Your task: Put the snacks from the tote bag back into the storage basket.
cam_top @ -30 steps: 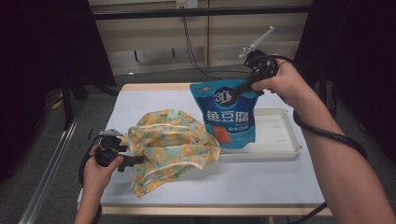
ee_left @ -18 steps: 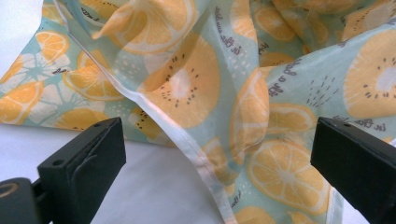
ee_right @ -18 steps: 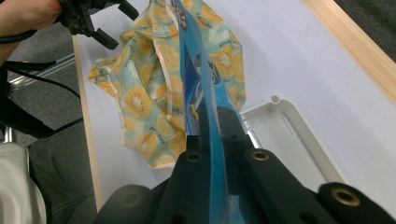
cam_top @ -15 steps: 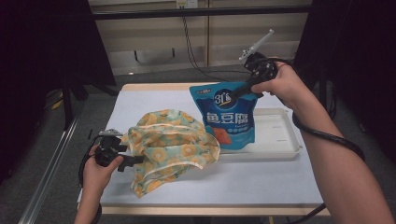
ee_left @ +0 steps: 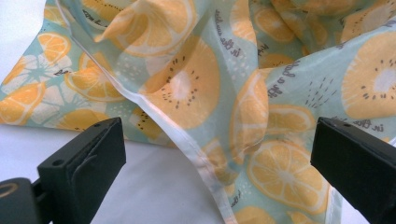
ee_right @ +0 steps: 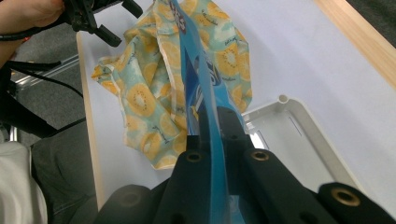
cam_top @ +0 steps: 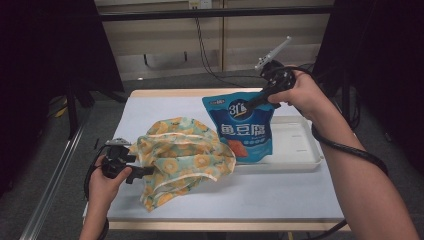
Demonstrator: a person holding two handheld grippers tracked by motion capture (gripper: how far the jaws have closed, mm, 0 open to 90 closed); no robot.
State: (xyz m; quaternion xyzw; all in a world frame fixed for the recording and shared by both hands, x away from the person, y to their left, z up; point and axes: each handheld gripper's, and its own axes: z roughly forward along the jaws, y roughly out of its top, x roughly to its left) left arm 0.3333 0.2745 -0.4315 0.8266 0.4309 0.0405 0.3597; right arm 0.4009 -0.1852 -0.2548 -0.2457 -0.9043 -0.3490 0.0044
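Little has moved since the earlier frames: the blue pouch [cam_top: 246, 131] stays raised at the same spot and the left hand [cam_top: 102, 181] keeps its place at the near left of the table [cam_top: 280, 192].

Right claw [cam_top: 250, 104]: pressed together on the upper edge of the blue pouch, pinching it. In the right gripper view the pouch edge runs straight up between the two black jaws, which clamp it from both sides. The pouch hangs upright, its lower end over the left part of the white tray [cam_top: 300, 145]; whether it touches the tray cannot be told.

Left claw [cam_top: 141, 172]: spread wide. In the left gripper view the two jaws stand far apart at the bottom corners, with the fruit-print fabric bag [ee_left: 224, 93] lying between and beyond them. No jaw closes on the cloth.

Fabric bag position: crumpled on the table, left of the tray, its right side just beside the pouch. A white hem [ee_left: 177, 135] runs diagonally across the cloth in front of the left claw.
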